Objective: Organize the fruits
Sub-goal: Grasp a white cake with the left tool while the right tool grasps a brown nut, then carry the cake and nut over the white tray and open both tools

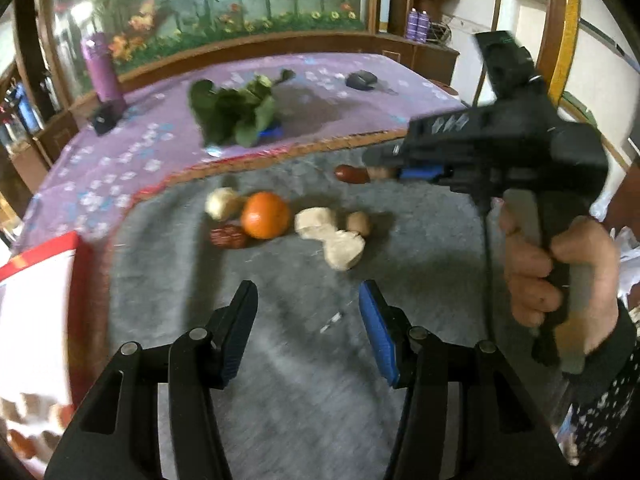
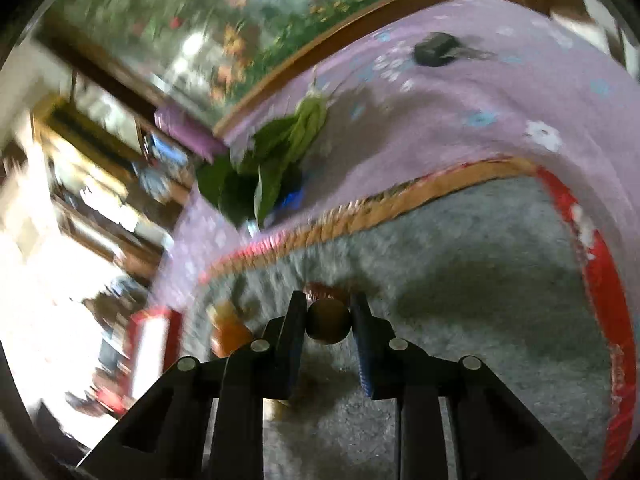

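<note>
Fruit lies in a loose row across the grey mat [image 1: 280,344]: an orange [image 1: 265,215] in the middle, pale lumps [image 1: 344,249] just to its right, a red date [image 1: 351,173] farther back with its long axis running along the mat's edge. The left tongs [image 1: 308,322] hang wide apart over bare mat, holding nothing. The right tongs [image 2: 329,320] are clamped on a small round brown fruit [image 2: 328,322], one pad on each side of it.
</note>
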Tool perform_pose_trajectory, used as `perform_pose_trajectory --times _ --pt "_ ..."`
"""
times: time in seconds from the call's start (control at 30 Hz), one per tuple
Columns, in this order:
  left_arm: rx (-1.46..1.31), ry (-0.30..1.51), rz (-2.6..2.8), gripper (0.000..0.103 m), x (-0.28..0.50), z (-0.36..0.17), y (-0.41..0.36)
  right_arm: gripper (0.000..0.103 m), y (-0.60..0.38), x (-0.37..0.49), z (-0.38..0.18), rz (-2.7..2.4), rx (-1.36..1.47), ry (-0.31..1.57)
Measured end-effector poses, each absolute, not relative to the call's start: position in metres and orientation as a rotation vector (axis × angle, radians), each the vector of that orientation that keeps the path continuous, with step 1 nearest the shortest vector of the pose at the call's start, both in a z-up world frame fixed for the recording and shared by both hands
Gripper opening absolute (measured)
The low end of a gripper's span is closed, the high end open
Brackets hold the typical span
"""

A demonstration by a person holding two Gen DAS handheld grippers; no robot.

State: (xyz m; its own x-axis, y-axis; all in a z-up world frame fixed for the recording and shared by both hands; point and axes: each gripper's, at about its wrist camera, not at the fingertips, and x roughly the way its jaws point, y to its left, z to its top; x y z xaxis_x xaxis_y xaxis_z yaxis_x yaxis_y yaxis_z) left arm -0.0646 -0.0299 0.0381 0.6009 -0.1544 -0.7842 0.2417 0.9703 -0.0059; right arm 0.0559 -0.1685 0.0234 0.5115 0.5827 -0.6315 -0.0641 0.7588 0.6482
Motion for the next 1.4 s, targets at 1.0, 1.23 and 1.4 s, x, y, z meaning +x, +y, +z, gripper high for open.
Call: perform_pose_trajectory --times 1.0,1.23,1.4 --pt "0.078 0.783 -0.099 0.023 -0.07 0.053 -0.028 0.024 -0.179 0.053 0.031 0.452 0.679 0.889" --pt "0.123 0.632 0.105 0.023 -0.1 0.09 0.011 0.024 -0.169 0.046 0.042 0.448 0.602 0.815" --pt "0.116 0.573 0.197 0.024 -0.113 0.105 0.039 0.024 -0.17 0.044 0.042 0.409 0.572 0.8"
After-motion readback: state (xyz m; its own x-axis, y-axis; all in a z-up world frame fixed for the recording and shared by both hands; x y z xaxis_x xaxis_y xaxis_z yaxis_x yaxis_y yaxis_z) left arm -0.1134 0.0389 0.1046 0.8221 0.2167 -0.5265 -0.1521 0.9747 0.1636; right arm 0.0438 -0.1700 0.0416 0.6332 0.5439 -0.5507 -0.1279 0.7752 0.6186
